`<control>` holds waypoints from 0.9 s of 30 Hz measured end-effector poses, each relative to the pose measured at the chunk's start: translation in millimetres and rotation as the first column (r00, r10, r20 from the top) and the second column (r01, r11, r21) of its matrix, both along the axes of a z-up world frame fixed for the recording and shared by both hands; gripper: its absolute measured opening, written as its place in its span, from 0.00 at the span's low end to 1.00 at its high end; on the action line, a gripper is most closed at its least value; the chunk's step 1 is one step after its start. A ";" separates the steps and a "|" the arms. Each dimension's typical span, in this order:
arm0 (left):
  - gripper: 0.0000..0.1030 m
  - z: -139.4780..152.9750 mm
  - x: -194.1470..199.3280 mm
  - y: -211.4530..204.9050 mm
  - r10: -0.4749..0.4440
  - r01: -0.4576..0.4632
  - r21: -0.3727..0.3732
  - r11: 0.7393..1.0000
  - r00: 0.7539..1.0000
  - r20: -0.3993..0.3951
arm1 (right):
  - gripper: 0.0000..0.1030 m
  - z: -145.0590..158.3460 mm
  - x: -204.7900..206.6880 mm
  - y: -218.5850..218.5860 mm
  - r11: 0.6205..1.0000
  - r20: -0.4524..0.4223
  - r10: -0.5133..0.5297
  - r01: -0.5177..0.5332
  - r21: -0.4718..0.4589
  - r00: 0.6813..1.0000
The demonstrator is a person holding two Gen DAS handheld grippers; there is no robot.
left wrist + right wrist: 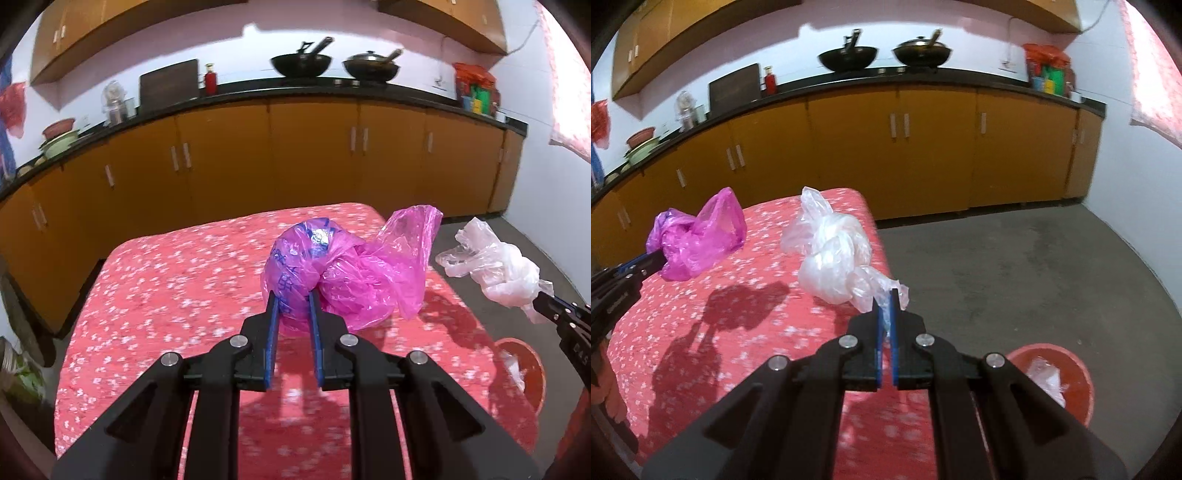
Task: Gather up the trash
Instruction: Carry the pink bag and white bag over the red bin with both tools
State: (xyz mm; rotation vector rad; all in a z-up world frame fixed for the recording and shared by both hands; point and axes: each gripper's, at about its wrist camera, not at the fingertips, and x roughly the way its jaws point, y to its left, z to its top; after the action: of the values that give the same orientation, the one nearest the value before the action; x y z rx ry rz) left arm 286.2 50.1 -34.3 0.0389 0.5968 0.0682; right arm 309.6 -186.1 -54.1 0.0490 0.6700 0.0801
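left tongs (293,297) grip pink bag (332,266) | right tongs (885,295) grip white bag (834,254) | red bin (1071,373) holds clear plastic (1043,376)

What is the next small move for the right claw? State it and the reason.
Probably swing the right claw rightward and down over the red bin, then open. It is shut on the clear plastic bag, held above the table's edge, and the bin on the floor already holds similar plastic.
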 end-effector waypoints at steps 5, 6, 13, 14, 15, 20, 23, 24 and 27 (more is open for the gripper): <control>0.15 -2.7 1.6 -38.0 -0.069 0.069 -0.002 0.998 0.998 -0.005 | 0.05 -2.1 -7.6 -36.3 0.997 -0.001 -0.071 0.071 -0.003 0.997; 0.15 -3.1 2.1 -44.5 -0.078 0.078 -0.001 0.997 0.997 -0.007 | 0.05 -2.9 -9.0 -42.9 0.996 -0.001 -0.084 0.084 -0.005 0.996; 0.15 -10.4 1.3 -96.3 -0.177 0.176 -0.012 0.984 0.984 -0.028 | 0.05 -11.6 -19.3 -97.0 0.982 -0.004 -0.189 0.189 -0.008 0.982; 0.15 -12.3 0.4 -106.5 -0.193 0.193 -0.013 0.981 0.981 -0.031 | 0.05 -13.8 -20.7 -104.8 0.979 -0.007 -0.205 0.204 -0.007 0.979; 0.15 -13.6 -0.6 -114.0 -0.206 0.205 -0.013 0.979 0.978 -0.034 | 0.05 -15.8 -21.6 -109.7 0.976 -0.009 -0.216 0.216 -0.008 0.976; 0.15 -21.3 -0.2 -149.4 -0.263 0.262 -0.028 0.965 0.963 -0.055 | 0.05 -26.8 -29.8 -146.9 0.959 -0.022 -0.284 0.284 -0.020 0.958; 0.15 -26.1 -1.7 -166.6 -0.287 0.285 -0.037 0.958 0.956 -0.066 | 0.05 -32.3 -32.8 -164.9 0.948 -0.026 -0.318 0.317 -0.027 0.948; 0.15 -28.5 -2.3 -173.4 -0.295 0.293 -0.037 0.955 0.953 -0.070 | 0.05 -34.2 -34.4 -170.3 0.944 -0.027 -0.329 0.328 -0.030 0.944; 0.15 -33.4 -2.8 -192.2 -0.312 0.309 -0.052 0.950 0.946 -0.087 | 0.05 -39.8 -38.5 -184.2 0.935 -0.032 -0.355 0.354 -0.033 0.934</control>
State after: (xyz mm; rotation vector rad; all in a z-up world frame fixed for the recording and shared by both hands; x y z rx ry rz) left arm 283.4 -142.1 -67.8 0.0995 0.6804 -0.2529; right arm 271.1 -370.2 -93.8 0.1452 0.6903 -0.2790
